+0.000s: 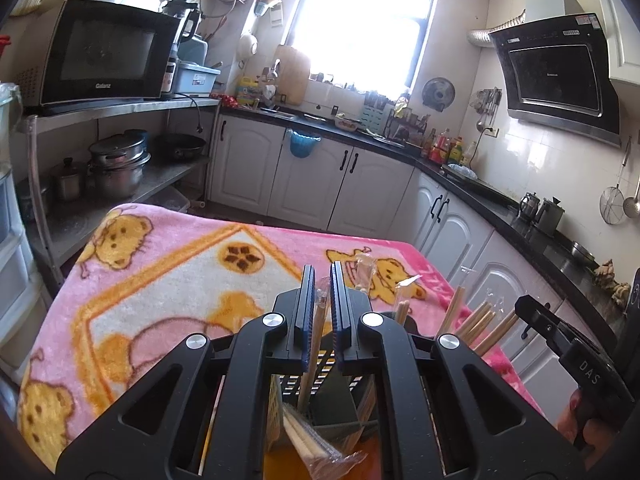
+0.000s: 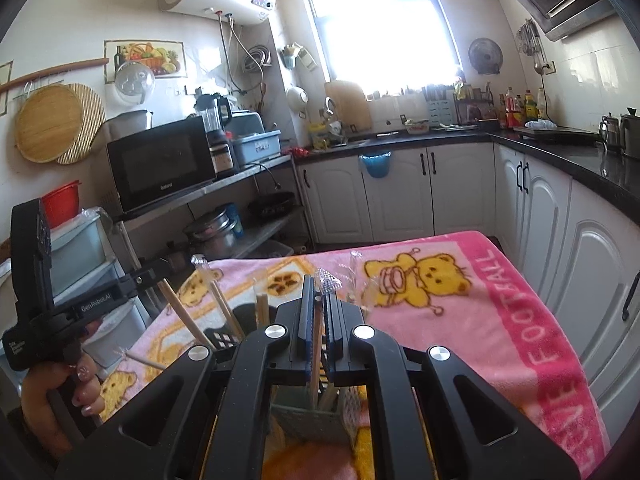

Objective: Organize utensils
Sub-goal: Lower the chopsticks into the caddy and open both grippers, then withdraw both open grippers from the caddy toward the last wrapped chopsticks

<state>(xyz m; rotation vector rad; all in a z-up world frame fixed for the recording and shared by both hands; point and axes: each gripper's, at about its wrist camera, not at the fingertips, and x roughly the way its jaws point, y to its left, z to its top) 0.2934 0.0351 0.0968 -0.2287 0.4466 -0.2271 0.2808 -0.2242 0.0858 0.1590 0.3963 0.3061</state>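
A wrapped chopstick pair (image 1: 316,320) is being clamped by the left gripper (image 1: 320,312) and another (image 2: 317,336) by the right gripper (image 2: 318,320), upright above the holder (image 2: 316,416), probably for dropping in.

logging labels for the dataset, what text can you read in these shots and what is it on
"Galanz": microwave
"FOOTBALL": pink blanket border, letters before it cut off
"GenRobot.AI": left gripper body
"DAS": right gripper body
Range hood brand, bottle labels, water heater display: too small to read
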